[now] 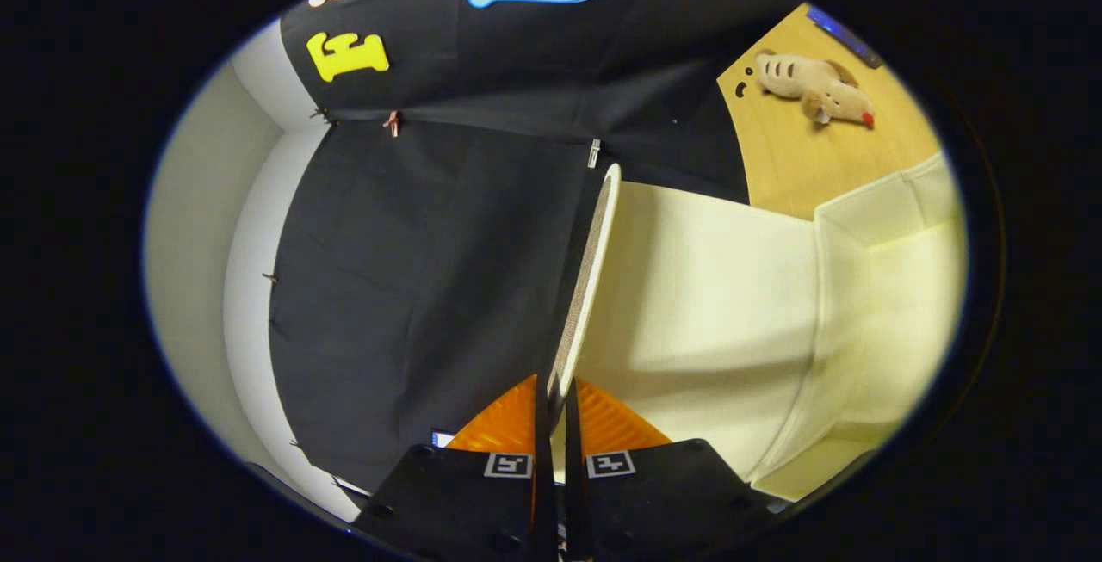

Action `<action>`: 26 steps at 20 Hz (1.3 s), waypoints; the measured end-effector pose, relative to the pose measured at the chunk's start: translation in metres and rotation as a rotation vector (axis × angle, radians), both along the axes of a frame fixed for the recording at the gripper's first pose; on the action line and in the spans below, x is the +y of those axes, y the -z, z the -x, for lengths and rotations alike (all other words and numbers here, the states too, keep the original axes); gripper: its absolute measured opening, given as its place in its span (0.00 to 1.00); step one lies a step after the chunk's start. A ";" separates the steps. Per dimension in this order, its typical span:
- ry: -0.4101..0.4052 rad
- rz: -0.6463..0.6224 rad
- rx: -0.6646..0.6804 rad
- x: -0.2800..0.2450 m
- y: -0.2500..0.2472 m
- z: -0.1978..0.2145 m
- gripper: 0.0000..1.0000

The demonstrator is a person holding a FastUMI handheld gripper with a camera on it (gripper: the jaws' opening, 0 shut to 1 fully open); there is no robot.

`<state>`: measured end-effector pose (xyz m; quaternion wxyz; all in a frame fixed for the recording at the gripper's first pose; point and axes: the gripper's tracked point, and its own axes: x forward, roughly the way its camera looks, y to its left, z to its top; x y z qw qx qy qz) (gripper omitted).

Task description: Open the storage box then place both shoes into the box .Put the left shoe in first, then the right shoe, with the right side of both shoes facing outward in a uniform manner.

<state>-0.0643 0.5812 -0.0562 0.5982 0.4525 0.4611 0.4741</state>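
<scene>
My gripper (558, 414) is shut on the thin edge of the storage box lid (588, 278). I see the lid edge-on, rising straight ahead from between the fingers. To its right spreads the lid's cream inner face, which meets the cream fabric storage box (891, 287) at a folded corner. The view is rolled sideways, so the wooden tabletop (801, 166) stands beyond the box at the upper right.
A beige plush toy (814, 87) lies on the wooden tabletop beyond the box. The booth's black cloth hangs to the left of the lid, with a white wall (194, 243) further left.
</scene>
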 end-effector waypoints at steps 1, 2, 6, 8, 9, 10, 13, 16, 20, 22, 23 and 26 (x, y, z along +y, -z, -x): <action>-0.002 0.013 0.009 0.012 0.005 0.000 0.08; -0.003 0.030 0.017 0.023 0.012 0.000 0.08; 0.017 0.086 -0.011 0.040 0.023 -0.010 0.18; 0.046 0.099 -0.027 0.036 0.026 -0.017 0.47; 0.051 0.108 -0.039 0.029 0.025 -0.019 0.60; 0.054 0.120 -0.055 0.021 0.026 -0.021 0.74; 0.097 0.235 -0.146 -0.018 0.041 -0.031 0.98; 0.141 0.319 -0.231 -0.062 0.048 -0.039 0.98; 0.216 0.406 -0.326 -0.132 0.045 -0.048 0.98; 0.266 0.459 -0.367 -0.171 0.049 -0.052 0.98; 0.279 0.494 -0.387 -0.191 0.055 -0.052 0.98; 0.311 0.618 -0.471 -0.250 0.076 -0.054 0.98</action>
